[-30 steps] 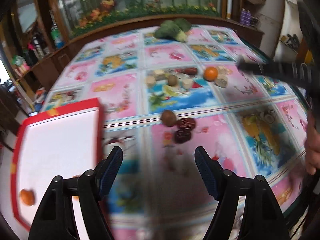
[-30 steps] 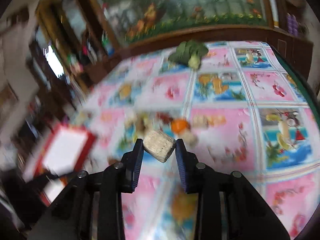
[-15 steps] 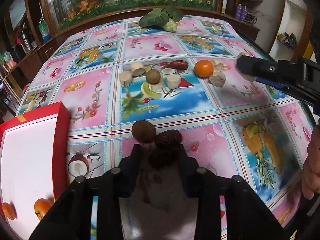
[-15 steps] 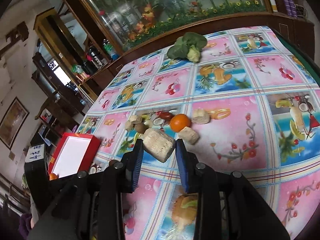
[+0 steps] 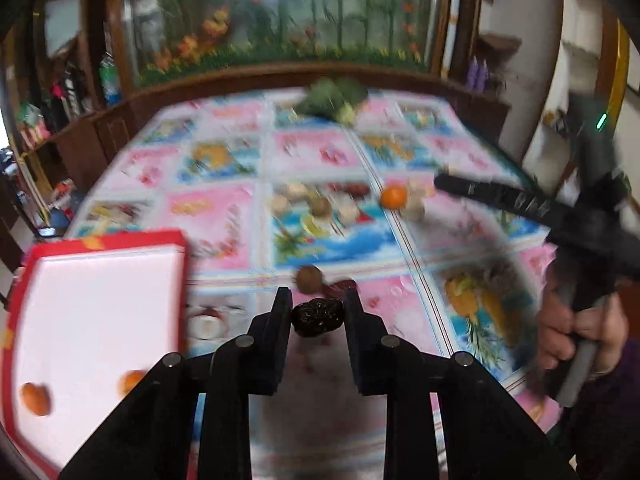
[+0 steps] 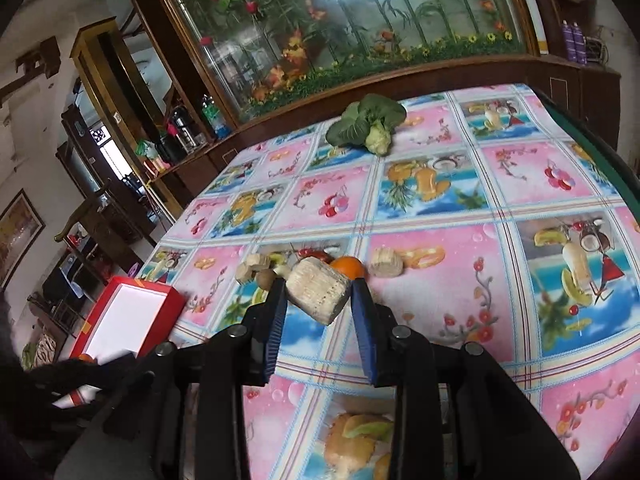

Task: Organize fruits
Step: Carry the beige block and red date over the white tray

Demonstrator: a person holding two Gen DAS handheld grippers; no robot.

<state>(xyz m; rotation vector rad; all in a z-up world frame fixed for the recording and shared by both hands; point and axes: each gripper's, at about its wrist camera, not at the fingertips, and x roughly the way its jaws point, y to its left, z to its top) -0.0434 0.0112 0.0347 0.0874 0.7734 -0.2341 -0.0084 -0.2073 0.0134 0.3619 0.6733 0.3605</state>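
Note:
My left gripper (image 5: pixel 318 314) is shut on a dark wrinkled date (image 5: pixel 318 317), held above the table. Just beyond it lie a brown round fruit (image 5: pixel 309 279) and a red date (image 5: pixel 339 287). The red box (image 5: pixel 100 304) with a white inside sits at the left and holds two oranges (image 5: pixel 35 399). My right gripper (image 6: pixel 320 292) is shut on a pale cut corn-like chunk (image 6: pixel 318 296), lifted over the cloth. An orange (image 6: pixel 347 266) and more pale chunks (image 6: pixel 385 263) lie behind it. The red box (image 6: pixel 128 318) shows at the left in the right wrist view.
A leafy green vegetable (image 6: pixel 366 122) lies at the table's far side. A cluster of small fruits and chunks (image 5: pixel 320 204) sits mid-table. A person's hand (image 5: pixel 576 332) holds the other gripper at the right. The fruit-print tablecloth (image 6: pixel 440 184) covers the table; wooden cabinets stand behind.
My left gripper shut on the dark date and lifted it off the table, leaving the brown fruit and red date behind. The right gripper kept hold of the pale chunk.

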